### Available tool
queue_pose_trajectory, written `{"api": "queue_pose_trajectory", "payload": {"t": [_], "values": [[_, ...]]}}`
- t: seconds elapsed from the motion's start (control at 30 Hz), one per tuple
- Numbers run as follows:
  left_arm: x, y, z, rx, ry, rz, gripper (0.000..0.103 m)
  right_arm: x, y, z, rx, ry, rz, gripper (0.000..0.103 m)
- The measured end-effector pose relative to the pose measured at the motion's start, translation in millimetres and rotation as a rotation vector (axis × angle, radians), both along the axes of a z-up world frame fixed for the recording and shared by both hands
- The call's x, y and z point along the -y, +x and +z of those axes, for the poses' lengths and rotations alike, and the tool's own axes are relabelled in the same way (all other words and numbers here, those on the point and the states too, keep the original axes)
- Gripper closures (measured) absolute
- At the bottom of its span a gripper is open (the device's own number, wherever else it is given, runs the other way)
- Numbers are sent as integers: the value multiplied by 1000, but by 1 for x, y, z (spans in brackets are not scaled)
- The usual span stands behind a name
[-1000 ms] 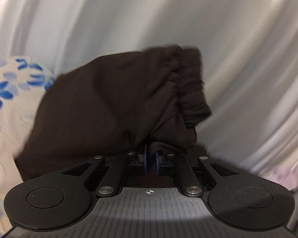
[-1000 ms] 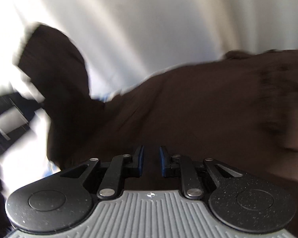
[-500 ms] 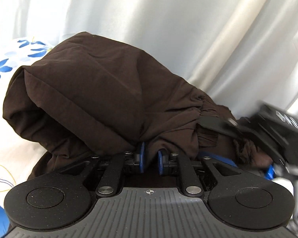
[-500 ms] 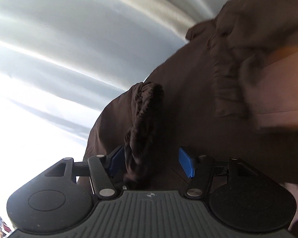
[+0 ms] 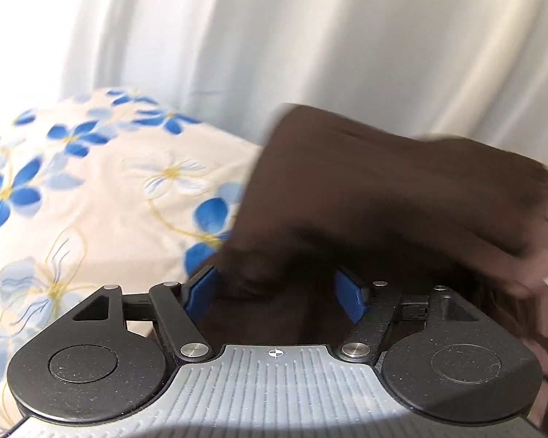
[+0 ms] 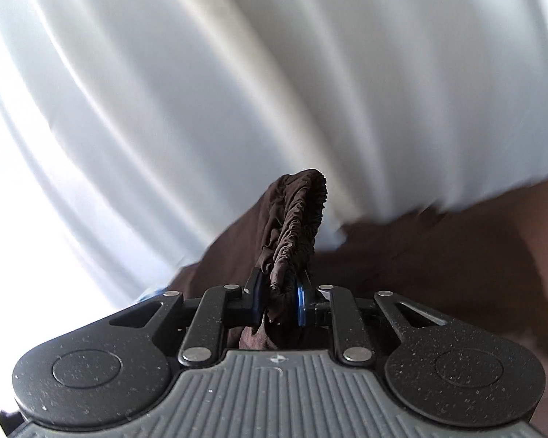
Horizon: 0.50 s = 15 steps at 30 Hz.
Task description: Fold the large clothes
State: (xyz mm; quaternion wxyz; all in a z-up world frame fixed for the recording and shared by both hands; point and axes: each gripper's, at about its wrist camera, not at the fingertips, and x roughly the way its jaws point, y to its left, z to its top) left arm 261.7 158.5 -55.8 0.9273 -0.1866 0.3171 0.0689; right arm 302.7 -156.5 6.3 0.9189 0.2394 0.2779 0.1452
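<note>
The left gripper (image 5: 276, 292) stands wide apart, dark brown garment (image 5: 383, 197) lying blurred between its fingers over the floral bedsheet (image 5: 102, 197). The right gripper (image 6: 278, 301) is clamped on the garment's gathered elastic waistband (image 6: 296, 219), before a white curtain (image 6: 274, 73).

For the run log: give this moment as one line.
left claw open, garment between fingers | right claw shut on waistband | floral sheet beneath | fold unfinished

Bed in a floral sheet

The cream sheet (image 5: 102, 197), printed with blue and white flowers, covers the bed; a dark brown garment (image 5: 365, 197) lies on it, to the right of the flowers.
</note>
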Motion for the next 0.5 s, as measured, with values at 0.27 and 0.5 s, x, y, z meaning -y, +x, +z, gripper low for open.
{"api": "queue_pose_trajectory", "payload": {"t": [0.27, 0.5], "values": [[39, 4, 2, -49, 151, -158, 19, 80, -18, -6, -47, -118, -146, 86], [48, -10, 29, -19, 123, -223, 17, 95, -1, -70, -234, -246, -185, 55]]}}
